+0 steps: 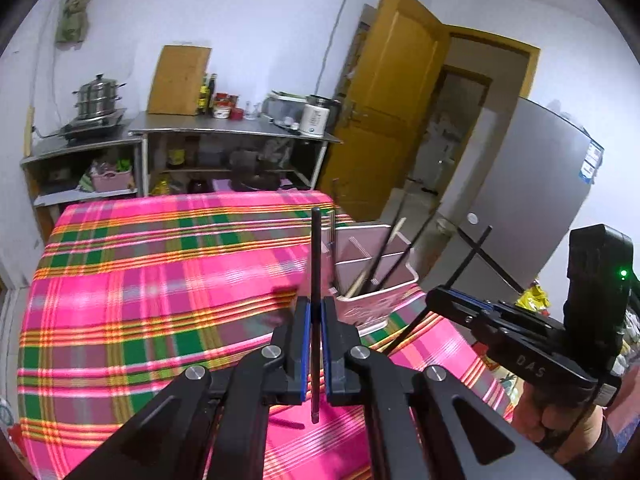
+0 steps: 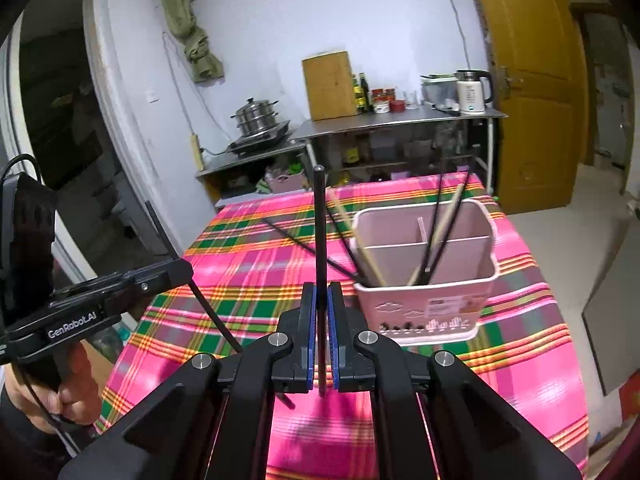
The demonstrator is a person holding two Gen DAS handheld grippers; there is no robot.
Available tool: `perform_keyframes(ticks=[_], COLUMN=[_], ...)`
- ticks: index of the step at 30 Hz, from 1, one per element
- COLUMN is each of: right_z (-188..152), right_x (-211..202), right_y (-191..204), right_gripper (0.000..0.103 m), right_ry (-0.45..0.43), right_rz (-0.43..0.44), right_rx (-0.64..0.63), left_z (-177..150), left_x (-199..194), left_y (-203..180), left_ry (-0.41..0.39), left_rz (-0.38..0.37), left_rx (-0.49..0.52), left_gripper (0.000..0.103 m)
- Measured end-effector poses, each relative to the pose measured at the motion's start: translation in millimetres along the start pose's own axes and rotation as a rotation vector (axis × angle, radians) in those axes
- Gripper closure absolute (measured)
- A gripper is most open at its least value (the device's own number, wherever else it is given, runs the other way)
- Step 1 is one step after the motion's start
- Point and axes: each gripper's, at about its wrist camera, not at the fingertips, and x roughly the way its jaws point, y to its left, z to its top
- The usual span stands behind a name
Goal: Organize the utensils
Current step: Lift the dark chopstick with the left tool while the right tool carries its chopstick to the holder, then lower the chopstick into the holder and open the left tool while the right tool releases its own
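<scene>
I have both tongs clamped tight, each on one black chopstick. The left gripper [image 1: 315,308] pinches its chopstick [image 1: 316,256] upright between the blue pads, and the right gripper [image 2: 320,296] holds its own chopstick [image 2: 319,224] the same way. The pink holder [image 2: 428,304] stands on the plaid tablecloth [image 2: 248,276], just right of my right tongs, with several chopsticks [image 2: 434,236] leaning in its compartments. In the left view the holder [image 1: 370,304] sits between the two tongs.
</scene>
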Motion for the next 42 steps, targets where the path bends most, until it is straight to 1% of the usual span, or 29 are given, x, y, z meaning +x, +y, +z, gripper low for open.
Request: perform_keyframes(ticks=[7,13,19,24,30,34,42], right_z=[22.0,49.2,74.4,89.9,94.1,86.2,69.4], right_x=[-15.1,-22.4,-23.3,-19.2,-1.9,12.8,37.5], right_y=[-22.1,-33.3,-38.5,-39.8,-45.8,-51.3,-59.2], right_gripper=[0.098,0.097,0.097,0.097,0.098,0.098,0.098], right_ry=[-0.053,-0.108,-0.149,-0.176,-0.175,-0.150,-0.099], right_rz=[-0.036,-0.060,-0.074,-0.082,-0.103,-0.124,-0.130], right_rx=[0.025,0.030,0.021,0.012,0.002,0.002,0.013], left_z=[31.4,61.7,93.0,109.4,111.2,103.3,88.3], left_x=[16.0,25.0,28.6,35.7,56.7,76.2,99.5], left_y=[-24.7,-33.4,-37.3,-41.8,-42.2,-38.8,-37.2], left_ry=[-0.023,-0.051,-0.099,-0.126,-0.119,-0.089,-0.052], left_rz=[-0.045,-0.066,-0.067,-0.047,-0.029,-0.017,-0.009], left_rx=[0.040,0.035,0.032,0.049,0.060,0.061,0.077], left_gripper=[0.098,0.099,0.098,0.098,0.098,0.098,0.098])
